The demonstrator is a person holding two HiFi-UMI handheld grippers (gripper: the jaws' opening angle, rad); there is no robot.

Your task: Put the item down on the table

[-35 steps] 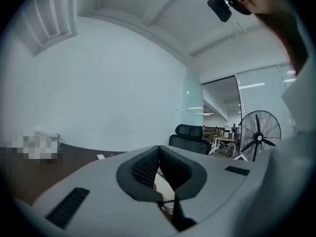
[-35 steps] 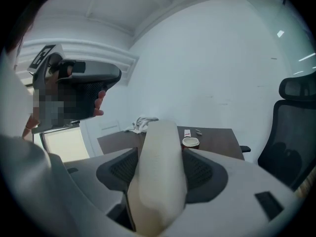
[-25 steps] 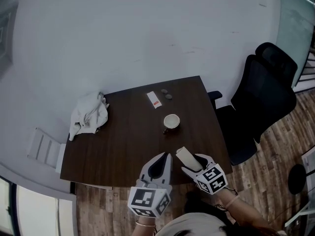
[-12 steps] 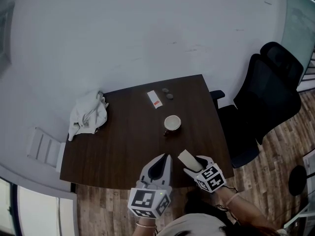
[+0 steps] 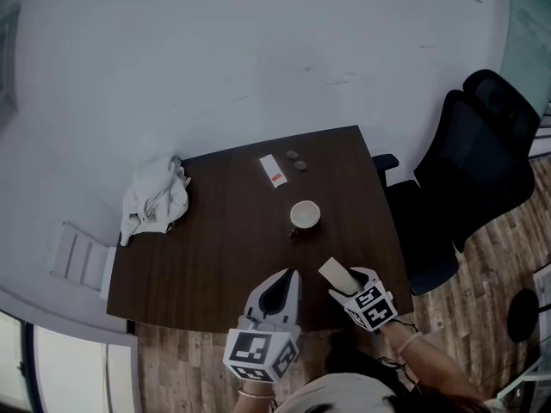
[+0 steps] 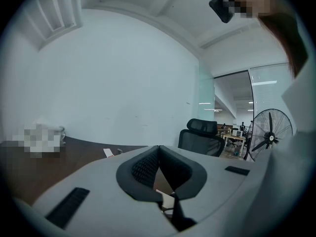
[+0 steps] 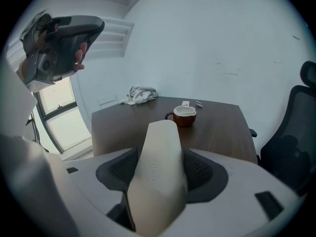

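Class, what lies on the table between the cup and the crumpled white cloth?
Nothing: the head view shows only bare dark table between the cup and the cloth.

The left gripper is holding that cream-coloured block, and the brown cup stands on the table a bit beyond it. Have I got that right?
Not quite. The right gripper is the one holding the cream-coloured block, as the right gripper view shows. The left gripper has its jaws together with nothing between them. The rest is right: the brown cup stands on the table a bit beyond the block.
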